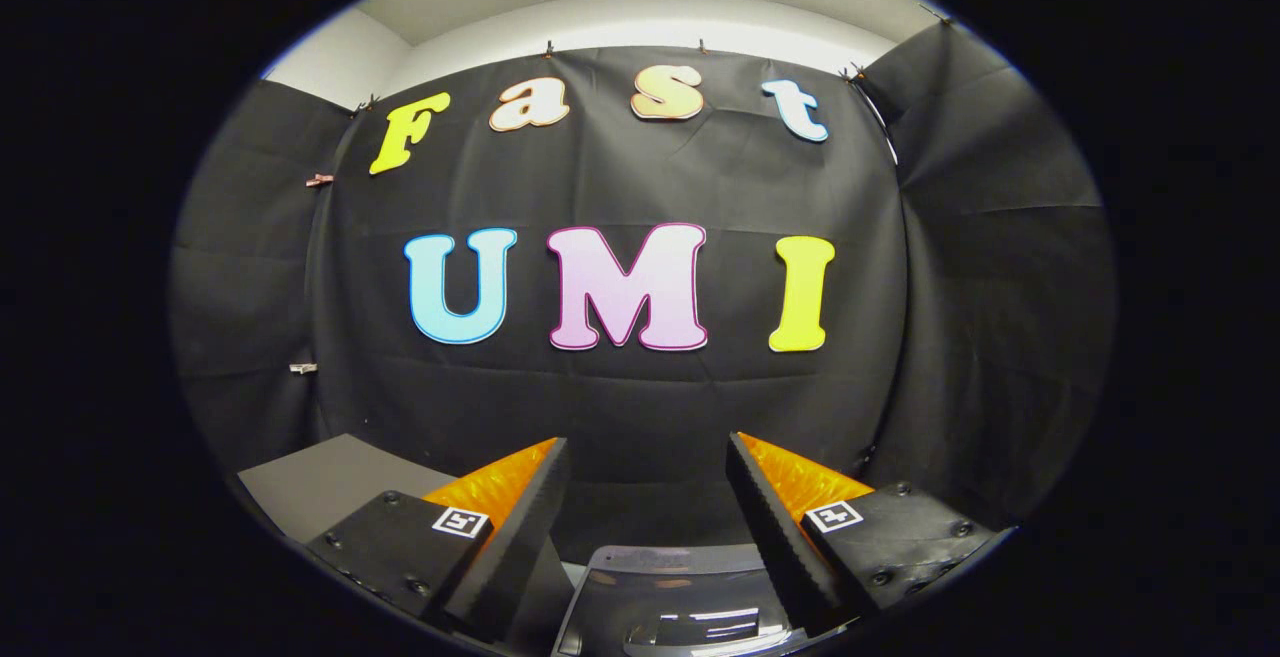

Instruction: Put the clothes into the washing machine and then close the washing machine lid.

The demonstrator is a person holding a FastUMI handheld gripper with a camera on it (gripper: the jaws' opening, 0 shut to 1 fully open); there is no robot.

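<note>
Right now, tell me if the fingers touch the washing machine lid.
Cannot tell. In the gripper view the open fingers frame the glossy lid lying low between them, but the view shows no plain gap or contact where they overlap.

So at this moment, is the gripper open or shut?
Open. The gripper has its two fingers spread well apart with nothing between them; the black cloth wall shows through the gap, and a glossy dark surface lies below.

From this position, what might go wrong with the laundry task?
1. The gripper is open and empty, aimed at the black cloth wall; no clothes lie between its fingers, so shutting now would probably grab nothing.
2. The glossy dark lid-like panel sits low between the fingers; descending blindly may strike it.
</note>
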